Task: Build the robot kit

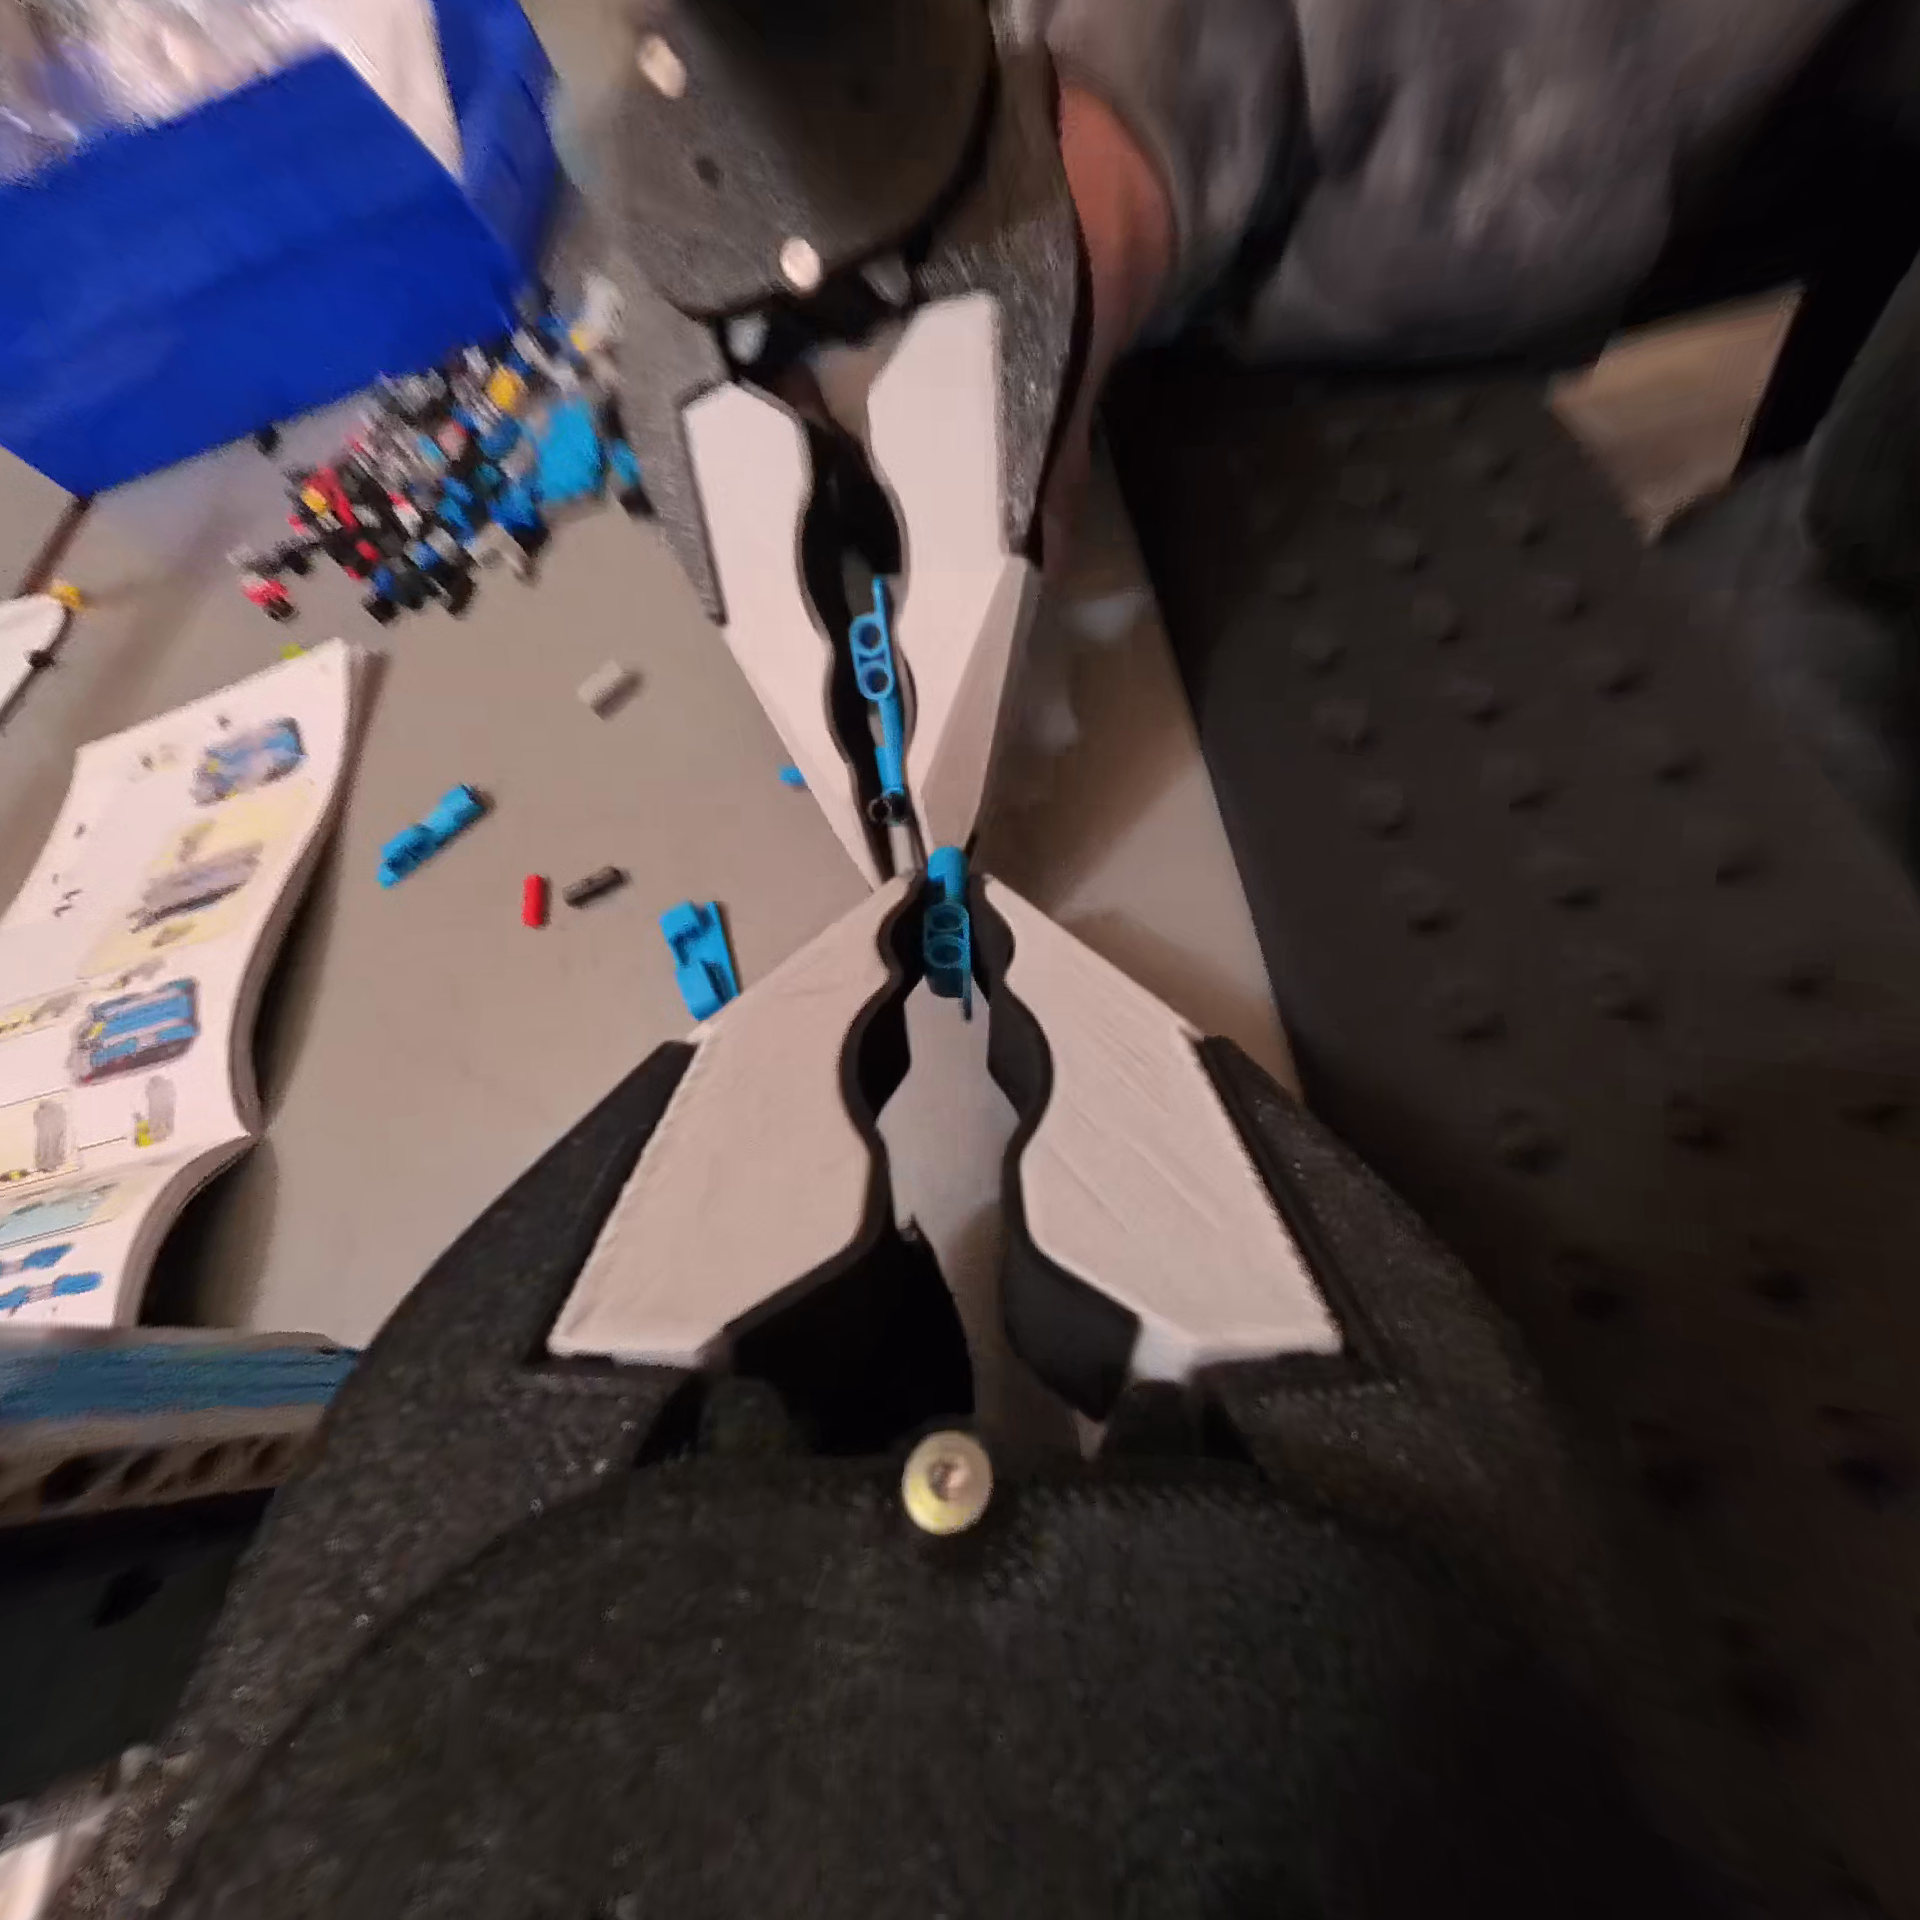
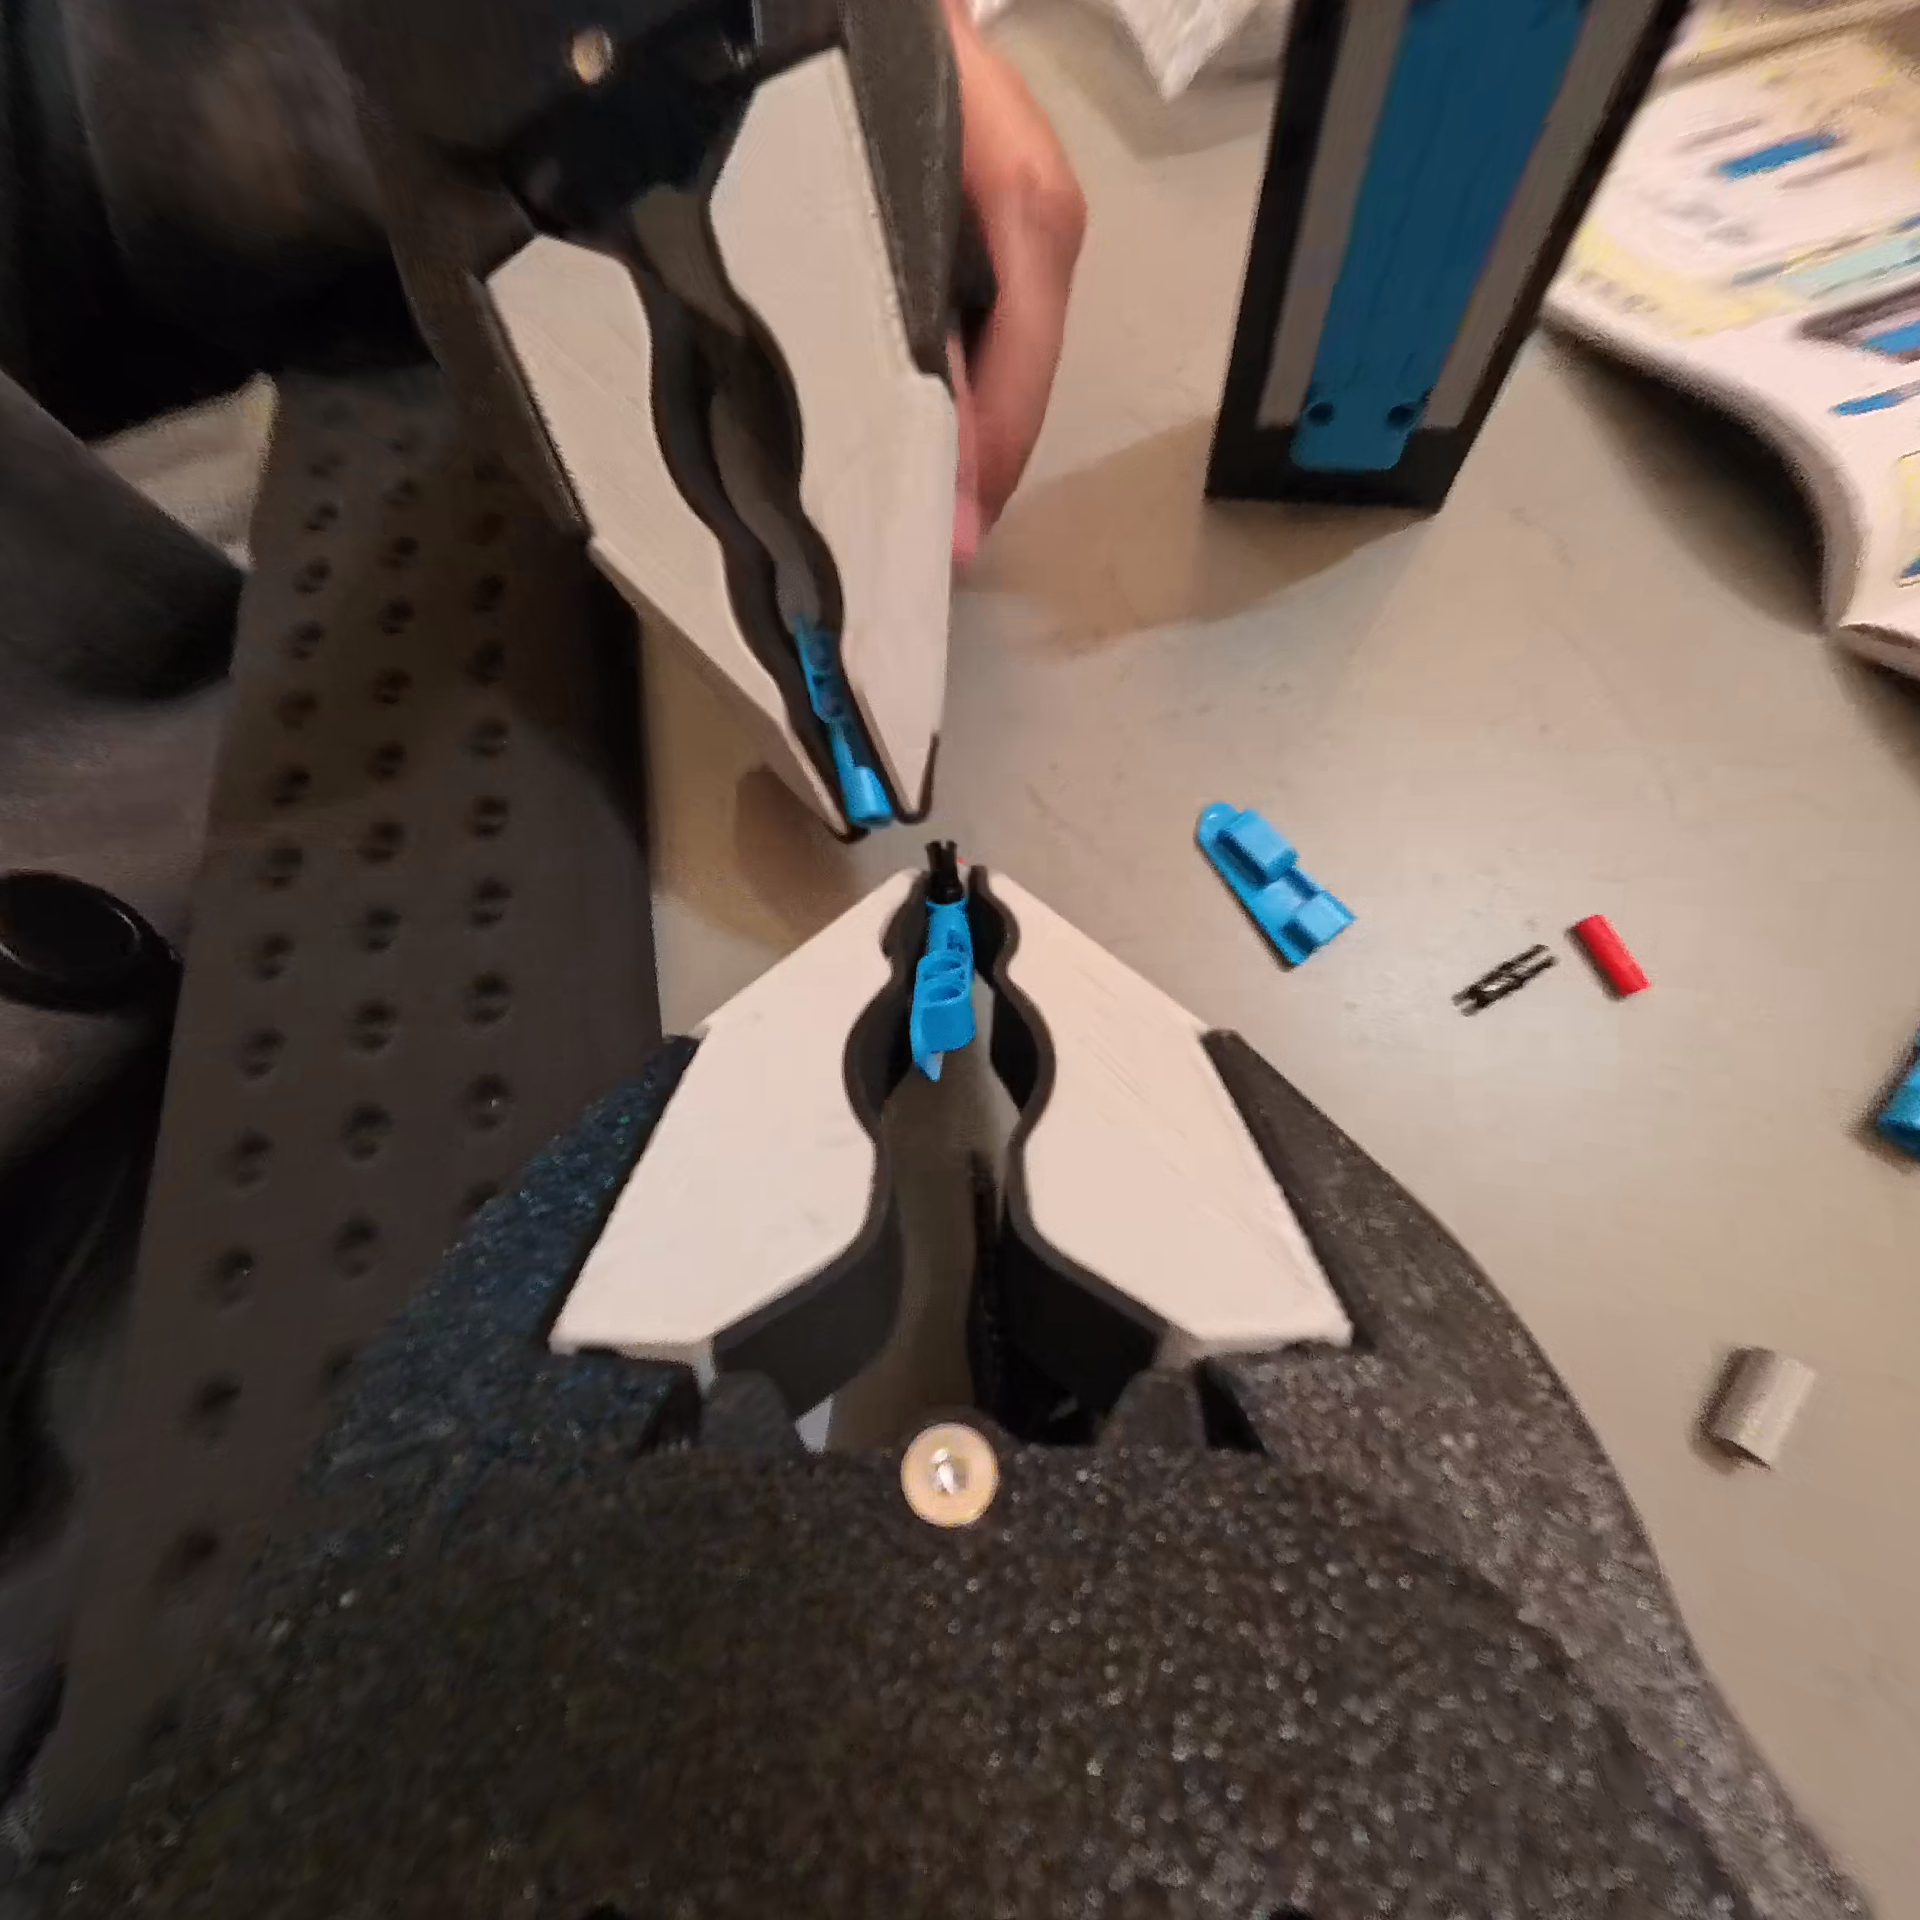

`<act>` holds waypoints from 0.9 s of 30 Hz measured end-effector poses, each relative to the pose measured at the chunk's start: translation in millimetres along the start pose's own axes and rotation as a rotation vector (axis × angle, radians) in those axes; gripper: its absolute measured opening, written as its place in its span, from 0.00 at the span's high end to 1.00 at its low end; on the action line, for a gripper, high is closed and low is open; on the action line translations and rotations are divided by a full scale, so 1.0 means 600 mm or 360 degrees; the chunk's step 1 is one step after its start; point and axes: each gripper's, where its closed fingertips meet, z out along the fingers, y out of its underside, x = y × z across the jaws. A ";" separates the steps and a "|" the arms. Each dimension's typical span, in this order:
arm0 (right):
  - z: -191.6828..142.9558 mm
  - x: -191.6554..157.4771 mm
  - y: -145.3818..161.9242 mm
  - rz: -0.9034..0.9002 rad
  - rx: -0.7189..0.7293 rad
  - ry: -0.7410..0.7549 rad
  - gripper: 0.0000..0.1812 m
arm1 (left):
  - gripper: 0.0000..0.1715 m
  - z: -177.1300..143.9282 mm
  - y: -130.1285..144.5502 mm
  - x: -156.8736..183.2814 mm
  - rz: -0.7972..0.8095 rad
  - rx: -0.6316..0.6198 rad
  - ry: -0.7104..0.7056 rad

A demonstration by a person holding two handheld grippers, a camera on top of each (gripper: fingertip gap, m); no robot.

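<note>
Here the left gripper [image 1: 940, 883] is nearly closed, its pale fingers [image 1: 800, 1039] pinching a small blue connector piece [image 1: 945, 930] near the tips; two round holes of the piece face the camera. Directly opposite, tip to tip, the right gripper [image 1: 899, 831] is likewise drawn together on a second blue connector [image 1: 878, 675], which carries a short black pin [image 2: 943, 871] projecting from its front end. In the right wrist view the same arrangement appears reversed: the right gripper's own fingers [image 2: 790, 1091] clamp the pinned connector, and the left gripper hangs just beyond, its blue piece showing at the tip. The pin and the facing blue piece lie very near each other; whether they touch cannot be told. A hand [image 2: 1013, 343] grips the left tool's body. Below both tools lies a grey table [image 2: 1351, 675]. On it, well apart from the grippers, rest a flat blue part [image 2: 1273, 894], a red cylinder [image 2: 1608, 956], a black pin piece [image 2: 1504, 979] and a grey sleeve [image 2: 1758, 1405]. Farther off lie an open instruction booklet [image 1: 156, 883], a heap of mixed small parts [image 1: 447, 488] and a blue box [image 1: 239, 270]. A dark perforated surface [image 2: 364, 831] runs along the table's edge.
</note>
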 end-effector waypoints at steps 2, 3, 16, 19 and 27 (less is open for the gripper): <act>-0.030 0.001 -0.038 0.0011 0.0233 0.0004 0.96 | 0.96 -0.024 -0.038 -0.015 -0.0133 0.0250 0.0001; -0.049 -0.006 -0.065 -0.0003 0.0393 -0.0018 0.96 | 0.96 -0.038 -0.057 -0.021 -0.0187 0.0383 0.0008; -0.095 -0.032 -0.152 0.0048 0.0871 -0.0132 0.96 | 0.96 -0.081 -0.114 -0.041 -0.0545 0.0860 0.0189; -0.094 -0.034 -0.154 0.0046 0.0875 -0.0143 0.96 | 0.96 -0.075 -0.111 -0.037 -0.0541 0.0819 0.0204; -0.094 -0.028 -0.150 0.0057 0.0863 -0.0118 0.96 | 0.96 -0.081 -0.114 -0.039 -0.0563 0.0856 0.0208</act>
